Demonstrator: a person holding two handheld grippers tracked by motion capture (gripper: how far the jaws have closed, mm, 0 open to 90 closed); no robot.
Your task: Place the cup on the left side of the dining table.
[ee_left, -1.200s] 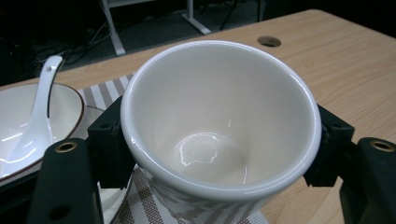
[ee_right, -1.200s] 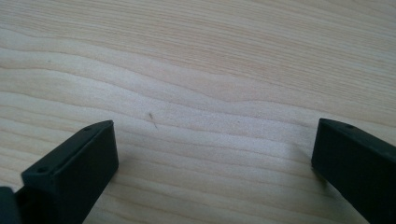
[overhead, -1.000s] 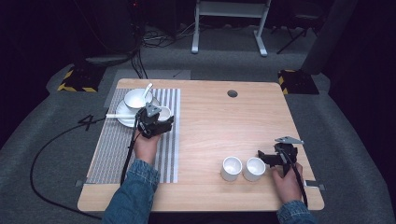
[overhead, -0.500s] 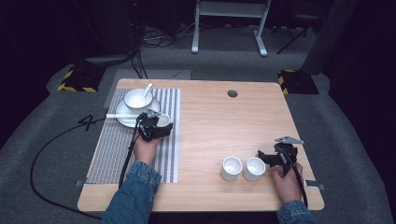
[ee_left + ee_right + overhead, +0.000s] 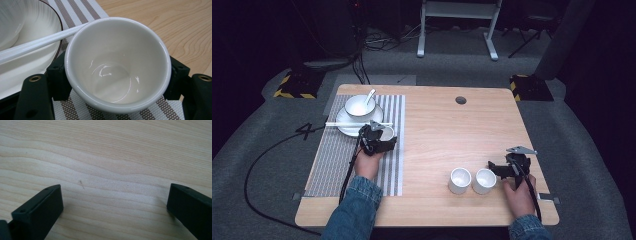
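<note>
Wooden table [image 5: 437,135], striped placemat [image 5: 332,160], two white cups [image 5: 460,180]

White cup [image 5: 117,65], brown-striped placemat [image 5: 75,12]

A pale wooden table [image 5: 452,135] stood mid-frame on grey carpet [image 5: 582,150]. Along the top of the frame the room lay dark, with a white metal stand [image 5: 458,25] at upper centre and yellow-black striped blocks [image 5: 292,85] at both sides.

White cup [image 5: 117,65] upright, empty, on striped mat beside plate.
</note>
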